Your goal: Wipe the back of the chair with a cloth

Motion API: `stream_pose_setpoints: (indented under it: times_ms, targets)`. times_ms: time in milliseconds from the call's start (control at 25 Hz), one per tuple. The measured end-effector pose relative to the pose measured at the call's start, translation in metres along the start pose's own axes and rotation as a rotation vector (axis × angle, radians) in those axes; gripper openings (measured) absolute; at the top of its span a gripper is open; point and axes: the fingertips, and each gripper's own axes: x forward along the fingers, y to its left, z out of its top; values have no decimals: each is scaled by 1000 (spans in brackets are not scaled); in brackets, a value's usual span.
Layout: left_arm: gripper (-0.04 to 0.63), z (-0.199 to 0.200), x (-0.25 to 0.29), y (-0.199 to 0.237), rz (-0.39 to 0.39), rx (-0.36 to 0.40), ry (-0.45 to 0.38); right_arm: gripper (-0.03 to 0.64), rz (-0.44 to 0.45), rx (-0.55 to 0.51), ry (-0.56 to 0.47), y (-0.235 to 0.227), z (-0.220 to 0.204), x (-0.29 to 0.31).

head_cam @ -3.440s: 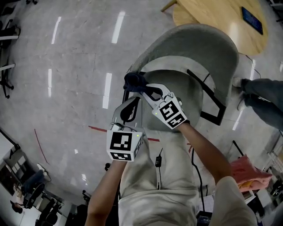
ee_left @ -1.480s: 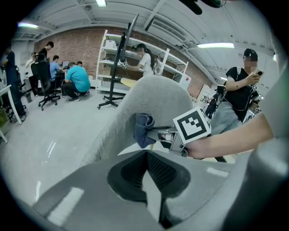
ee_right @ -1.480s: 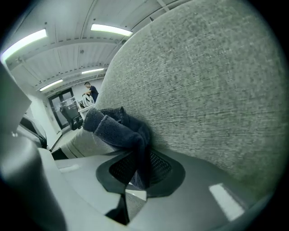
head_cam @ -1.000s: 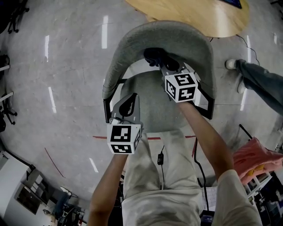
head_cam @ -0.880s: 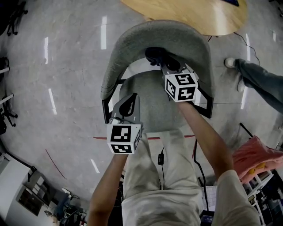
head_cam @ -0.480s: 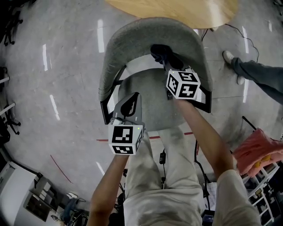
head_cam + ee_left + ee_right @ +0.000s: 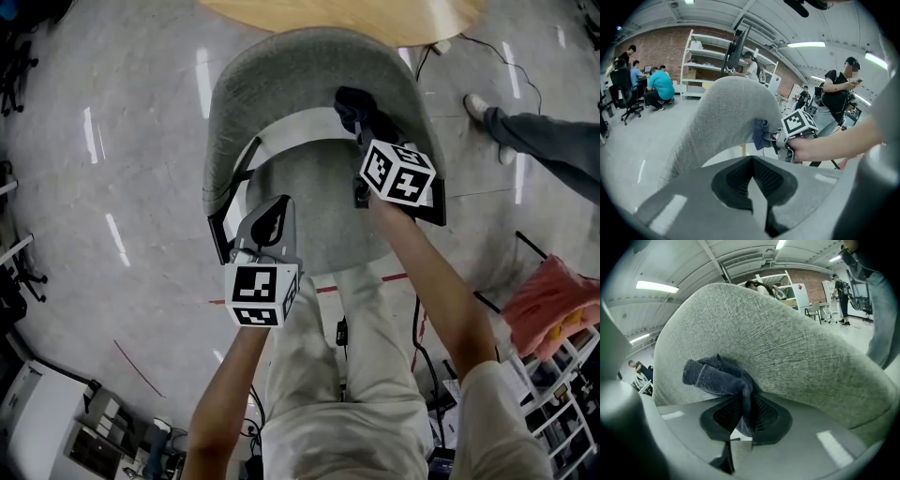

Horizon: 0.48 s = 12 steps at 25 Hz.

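A grey upholstered chair [image 7: 281, 80] with a curved back stands in front of me. My right gripper [image 7: 364, 120] is shut on a dark blue cloth [image 7: 353, 101] and presses it against the inner face of the chair back [image 7: 787, 343], right of its middle. The bunched cloth [image 7: 719, 376] fills the right gripper view, and the cloth [image 7: 761, 134] also shows in the left gripper view. My left gripper [image 7: 267, 217] hangs over the seat's left side, shut with nothing between its jaws, apart from the chair back [image 7: 726, 112].
A round wooden table [image 7: 347, 14] stands just behind the chair. A person's leg and shoe [image 7: 525, 131] are at the right. A pink cloth [image 7: 553, 305] lies on a rack at the lower right. Several people [image 7: 647, 86] sit by shelves in the distance.
My right gripper has slid the cloth to the right along the inside of the chair back. The left gripper has stayed over the seat.
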Motion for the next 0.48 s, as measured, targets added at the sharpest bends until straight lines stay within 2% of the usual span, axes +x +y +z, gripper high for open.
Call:
stream_pose_setpoints:
  times_ms: [480]
  targets:
    - [0,-15,-11,-5,-52,58,20,69,-193,260,-69,-58,-14,-31]
